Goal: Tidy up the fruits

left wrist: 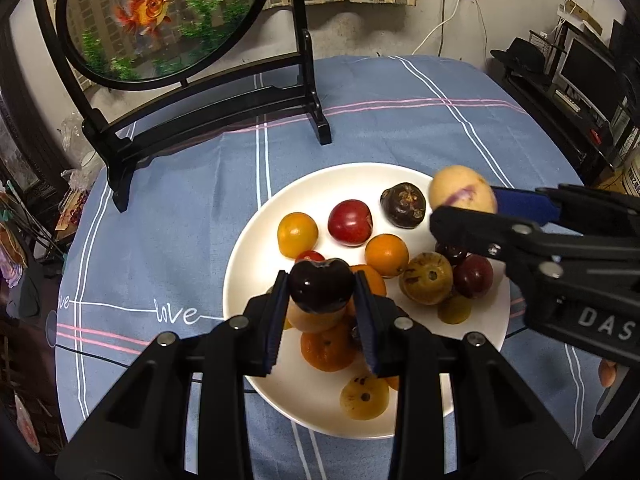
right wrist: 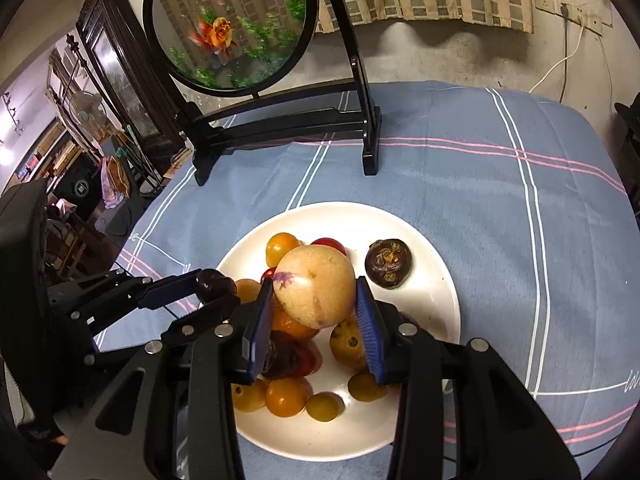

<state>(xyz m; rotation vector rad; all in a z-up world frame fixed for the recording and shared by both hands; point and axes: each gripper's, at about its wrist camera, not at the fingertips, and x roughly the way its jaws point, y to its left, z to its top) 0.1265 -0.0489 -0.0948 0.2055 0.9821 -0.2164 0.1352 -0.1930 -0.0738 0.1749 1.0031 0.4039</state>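
A white plate (left wrist: 256,240) on the blue tablecloth holds several fruits: orange, yellow, red and dark ones. My left gripper (left wrist: 320,292) is shut on a dark purple fruit (left wrist: 320,286) and holds it above the plate's near side. My right gripper (right wrist: 315,302) is shut on a large pale yellow fruit with purple marks (right wrist: 316,286) above the plate (right wrist: 432,280). The right gripper also shows in the left wrist view (left wrist: 466,206) at the plate's right edge, the yellow fruit (left wrist: 462,188) between its fingers. A dark brown mangosteen (right wrist: 387,263) lies at the plate's far right.
A black wooden stand with a round goldfish panel (left wrist: 160,20) stands at the table's far left; its feet (left wrist: 322,128) reach toward the plate. Blue checked cloth (right wrist: 500,208) lies bare right of and behind the plate. Shelves and clutter surround the table.
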